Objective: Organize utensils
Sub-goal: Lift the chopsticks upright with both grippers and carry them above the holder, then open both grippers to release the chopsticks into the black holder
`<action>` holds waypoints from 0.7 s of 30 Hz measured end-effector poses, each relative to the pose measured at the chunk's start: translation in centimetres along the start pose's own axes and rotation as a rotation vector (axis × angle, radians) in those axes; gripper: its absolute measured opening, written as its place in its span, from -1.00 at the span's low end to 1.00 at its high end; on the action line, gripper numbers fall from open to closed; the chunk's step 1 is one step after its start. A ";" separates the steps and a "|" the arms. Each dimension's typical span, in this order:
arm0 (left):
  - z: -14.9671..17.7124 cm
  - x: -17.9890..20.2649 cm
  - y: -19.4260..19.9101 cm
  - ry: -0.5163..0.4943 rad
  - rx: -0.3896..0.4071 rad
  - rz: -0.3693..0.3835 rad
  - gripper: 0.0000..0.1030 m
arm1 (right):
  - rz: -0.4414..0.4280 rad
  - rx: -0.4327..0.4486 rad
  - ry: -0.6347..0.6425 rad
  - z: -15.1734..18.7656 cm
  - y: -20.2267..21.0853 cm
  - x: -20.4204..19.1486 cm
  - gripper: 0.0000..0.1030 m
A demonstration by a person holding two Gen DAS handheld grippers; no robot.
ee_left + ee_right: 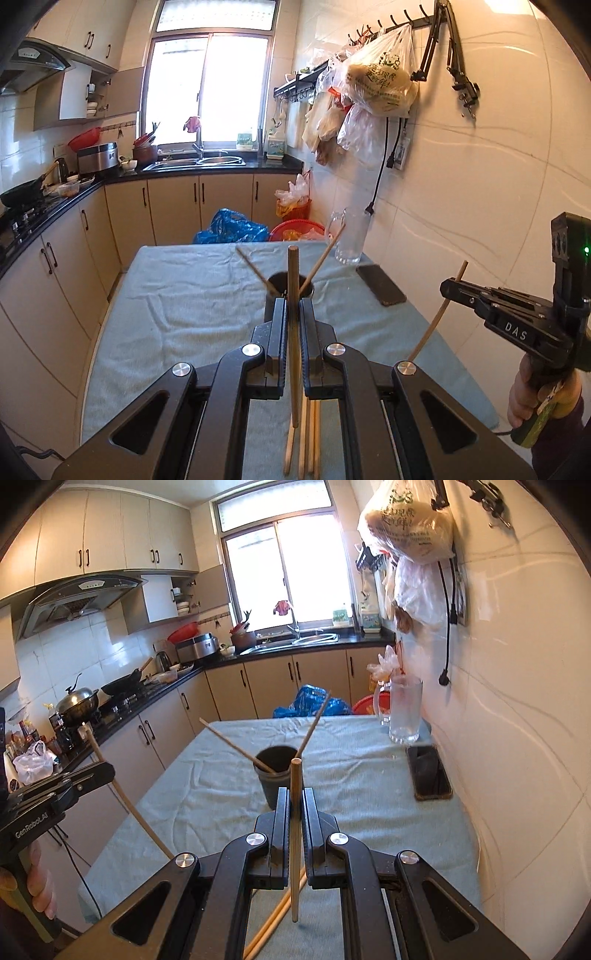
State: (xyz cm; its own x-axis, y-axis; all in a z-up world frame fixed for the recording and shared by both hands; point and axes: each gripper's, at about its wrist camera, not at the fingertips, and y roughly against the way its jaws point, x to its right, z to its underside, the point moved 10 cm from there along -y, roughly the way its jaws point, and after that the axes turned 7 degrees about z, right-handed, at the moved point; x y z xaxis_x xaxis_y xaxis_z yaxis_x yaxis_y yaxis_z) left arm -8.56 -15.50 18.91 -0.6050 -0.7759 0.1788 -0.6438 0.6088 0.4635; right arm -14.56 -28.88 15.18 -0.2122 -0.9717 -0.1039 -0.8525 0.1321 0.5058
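Loose chopsticks (306,435) lie nearest, on the towel-covered surface (177,306) under both claws. The left claw (293,306) is closed on one chopstick (293,280), held upright; the right claw (295,797) grips another chopstick (295,812) the same way. Just beyond stands the dark cup (275,768), already holding two sticks. The step seems to be loading the cup; next, each stick needs lowering into its mouth.
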 end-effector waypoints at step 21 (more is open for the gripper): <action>-12.4 -2.5 -13.0 0.037 0.092 -0.070 -0.89 | -0.010 0.163 -0.170 -13.2 -9.4 -0.2 -0.87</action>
State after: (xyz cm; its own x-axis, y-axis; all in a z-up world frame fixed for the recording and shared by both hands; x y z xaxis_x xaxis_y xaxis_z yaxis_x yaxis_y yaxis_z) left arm 7.12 -23.52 23.16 -0.5406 -0.8216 0.1810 -0.7253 0.5642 0.3945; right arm -0.22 -32.55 21.75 -0.2688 -0.9281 -0.2576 -0.9180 0.1658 0.3603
